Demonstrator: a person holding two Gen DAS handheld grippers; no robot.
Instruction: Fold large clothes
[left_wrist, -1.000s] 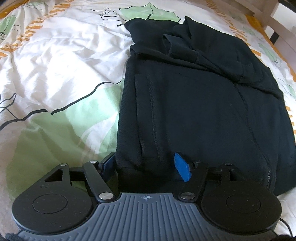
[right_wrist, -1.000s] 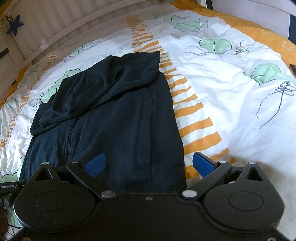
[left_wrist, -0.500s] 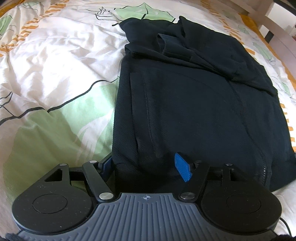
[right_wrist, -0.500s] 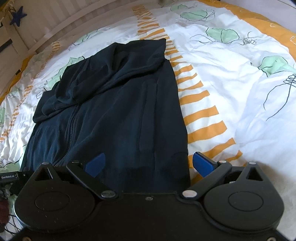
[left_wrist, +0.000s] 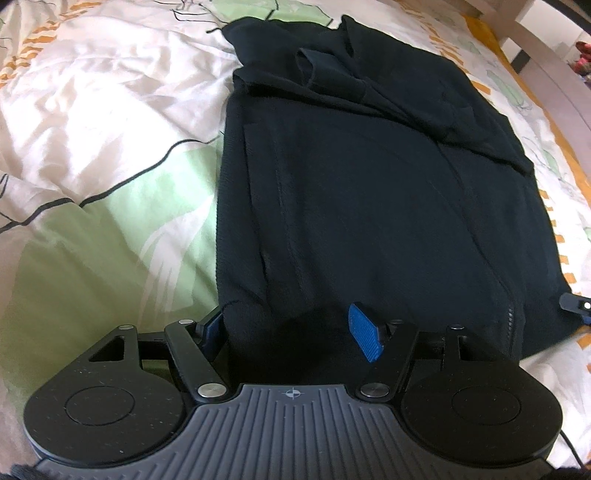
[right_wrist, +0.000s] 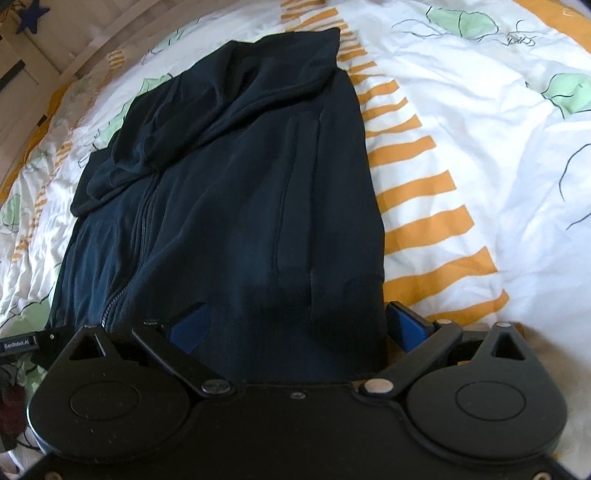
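Both grippers closer over jacket (left_wrist: 369, 192)

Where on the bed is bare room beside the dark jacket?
Bare duvet lies left of the jacket, and a wide orange-striped stretch right of it. Crowded at the near hem, which the open left gripper and right gripper straddle.

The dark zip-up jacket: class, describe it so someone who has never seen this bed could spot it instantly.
Start with the bed's white duvet, printed with green leaves and orange stripes. Lying flat across its middle is the dark navy jacket, sleeves folded over its top. It is the only dark, plain thing on the pale bedding, with a front zip.
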